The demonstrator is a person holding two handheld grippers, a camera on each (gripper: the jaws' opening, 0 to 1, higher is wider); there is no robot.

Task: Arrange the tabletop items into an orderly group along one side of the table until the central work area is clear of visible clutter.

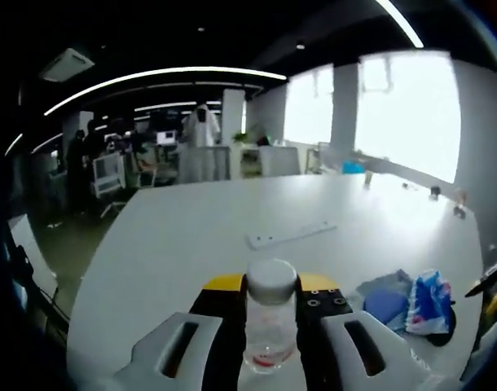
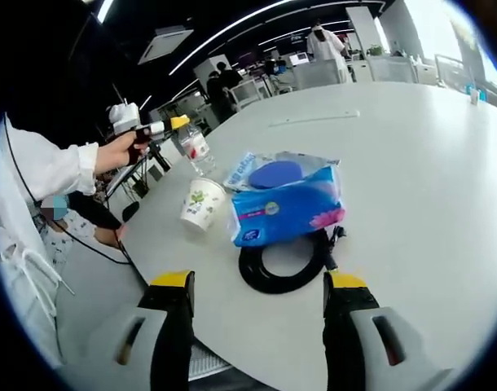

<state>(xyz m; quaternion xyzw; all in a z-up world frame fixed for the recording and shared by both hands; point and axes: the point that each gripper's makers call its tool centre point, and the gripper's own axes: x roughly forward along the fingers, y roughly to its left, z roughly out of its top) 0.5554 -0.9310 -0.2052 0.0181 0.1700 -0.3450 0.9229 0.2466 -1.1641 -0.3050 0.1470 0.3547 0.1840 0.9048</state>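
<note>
My left gripper is shut on a clear plastic bottle with a white cap, held upright above the white table. In the right gripper view a hand holds that left gripper with the bottle over the table's left edge. My right gripper stands open with nothing between its jaws, near the table's front edge. Ahead of it lie a black cable coil, a blue tissue pack, a paper cup and a clear bag with a blue disc.
A flat grey strip lies farther out on the table. The tissue pack and a blue pouch sit to the right of the bottle. Office chairs, desks and people stand beyond the table's far edge. Small items line the window side.
</note>
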